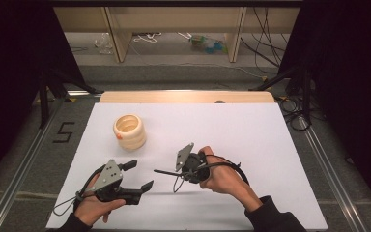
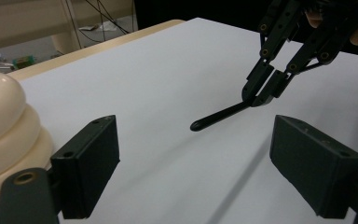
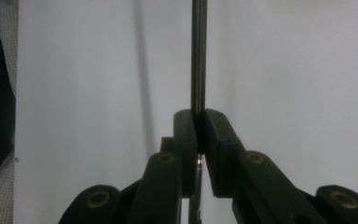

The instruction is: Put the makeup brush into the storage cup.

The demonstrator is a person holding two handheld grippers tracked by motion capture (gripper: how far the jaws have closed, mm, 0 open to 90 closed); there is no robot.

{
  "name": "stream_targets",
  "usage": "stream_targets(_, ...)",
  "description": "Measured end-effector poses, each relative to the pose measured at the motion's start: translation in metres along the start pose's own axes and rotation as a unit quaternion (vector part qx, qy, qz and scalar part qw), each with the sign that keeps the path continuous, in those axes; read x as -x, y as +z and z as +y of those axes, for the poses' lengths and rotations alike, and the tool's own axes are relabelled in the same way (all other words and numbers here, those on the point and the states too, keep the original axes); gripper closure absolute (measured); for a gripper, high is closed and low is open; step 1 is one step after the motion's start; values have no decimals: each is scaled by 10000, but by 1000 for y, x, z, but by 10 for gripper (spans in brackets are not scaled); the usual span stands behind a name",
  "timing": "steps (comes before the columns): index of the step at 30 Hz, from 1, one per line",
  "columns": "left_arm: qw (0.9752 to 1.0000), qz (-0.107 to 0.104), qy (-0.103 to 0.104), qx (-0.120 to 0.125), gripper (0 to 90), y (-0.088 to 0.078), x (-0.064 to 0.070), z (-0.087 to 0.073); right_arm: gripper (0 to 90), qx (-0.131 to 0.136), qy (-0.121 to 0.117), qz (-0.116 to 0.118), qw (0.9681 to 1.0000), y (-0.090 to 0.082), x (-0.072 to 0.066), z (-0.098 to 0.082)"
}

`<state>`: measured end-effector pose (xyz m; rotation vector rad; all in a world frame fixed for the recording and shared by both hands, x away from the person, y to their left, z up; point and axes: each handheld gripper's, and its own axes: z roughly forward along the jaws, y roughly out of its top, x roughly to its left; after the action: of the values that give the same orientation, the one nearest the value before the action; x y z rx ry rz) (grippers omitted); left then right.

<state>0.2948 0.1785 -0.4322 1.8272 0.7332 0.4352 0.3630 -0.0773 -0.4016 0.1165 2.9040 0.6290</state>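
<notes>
While right gripper [image 1: 173,172] clamps thin black rod [image 2: 216,116] above white table sheet [image 1: 251,130], left gripper [image 1: 139,176] jaws stand wide apart, empty, near cream ribbed cup [image 1: 130,131].

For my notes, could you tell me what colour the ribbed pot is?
The ribbed pot is cream, clearest in the high view.

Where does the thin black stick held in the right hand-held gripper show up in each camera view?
High view: black stick at centre, jutting left from the right hand-held gripper.
Left gripper view: right of centre, slanting down-left.
Right gripper view: vertical, top centre.
Shared landmark: white table sheet.
</notes>
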Motion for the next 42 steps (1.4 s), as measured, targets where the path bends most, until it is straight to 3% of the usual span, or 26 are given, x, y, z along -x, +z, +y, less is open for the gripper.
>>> stream_targets(5, 9999, -88, 69, -116, 158, 7, 3, 3, 839, -21, -74, -5, 10000, 0, -4, 3)
stream_targets(6, 9998, -124, 0, -133, 158, 8, 4, 3, 839, -32, -89, -11, 10000, 0, -5, 4)
stream_targets(13, 9987, -216, 216, -397, 164, 12, 7, 5, 839, -122, -205, -18, 9997, 0, -11, 9)
stream_targets(14, 9987, -232, 153, -421, 171, 13, 7, 5, 840, -129, -202, -20, 9997, 0, -12, 9)
stream_targets(18, 9976, -266, 223, -591, 174, 15, 8, 4, 840, -138, -248, -11, 9996, 1, -14, 10)
stream_targets(21, 9966, -264, 398, -666, 197, 16, 9, 5, 840, -159, -304, -5, 9994, 2, -15, 12)
stream_targets(28, 9942, -416, 471, -878, 236, 20, 11, 4, 839, -158, -481, 33, 9987, 5, -20, 15)
stream_targets(31, 9927, -510, 499, -969, 253, 23, 13, 4, 839, -74, -685, 15, 9976, 7, -19, 16)
stream_targets(38, 9889, -628, 627, -1190, 284, 26, 14, 3, 840, -99, -738, 42, 9972, 9, -22, 19)
stream_targets(40, 9897, -644, 584, -1137, 291, 28, 15, 2, 840, -136, -859, 2, 9962, 9, -23, 20)
stream_targets(42, 9889, -632, 645, -1180, 295, 28, 16, 2, 839, -123, -814, 53, 9966, 10, -25, 21)
